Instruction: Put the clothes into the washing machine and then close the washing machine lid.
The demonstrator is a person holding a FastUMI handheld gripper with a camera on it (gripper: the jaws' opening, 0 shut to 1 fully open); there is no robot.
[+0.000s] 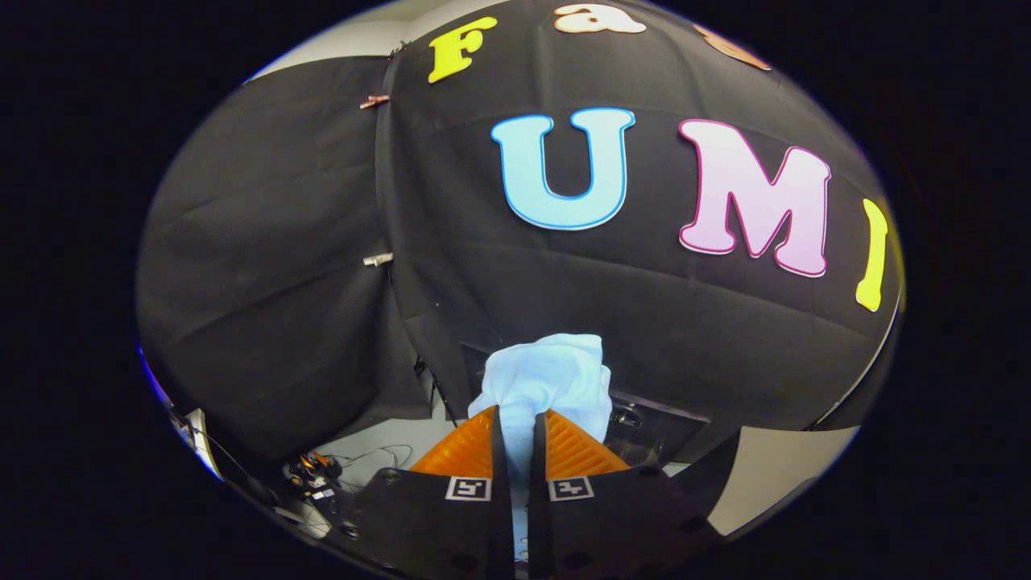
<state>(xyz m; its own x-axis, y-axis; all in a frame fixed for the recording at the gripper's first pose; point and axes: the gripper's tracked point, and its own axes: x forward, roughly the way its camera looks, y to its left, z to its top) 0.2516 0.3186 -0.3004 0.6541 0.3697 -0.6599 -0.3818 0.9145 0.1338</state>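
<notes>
The gripper (515,423) has both fingers (459,451) pressed close together on a pale blue cloth (548,379), which bunches up just ahead of the fingertips and also shows in the narrow gap between them. Beyond hangs the black booth wall (282,282), its panels joined by clips (377,259). Cables (314,475) lie low beside the fingers.

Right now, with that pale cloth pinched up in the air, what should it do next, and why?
Probably carry it onward and lower it: the fingers are shut on the light blue cloth, which bunches ahead of them against the booth's black wall, with no machine opening beneath it yet.
</notes>
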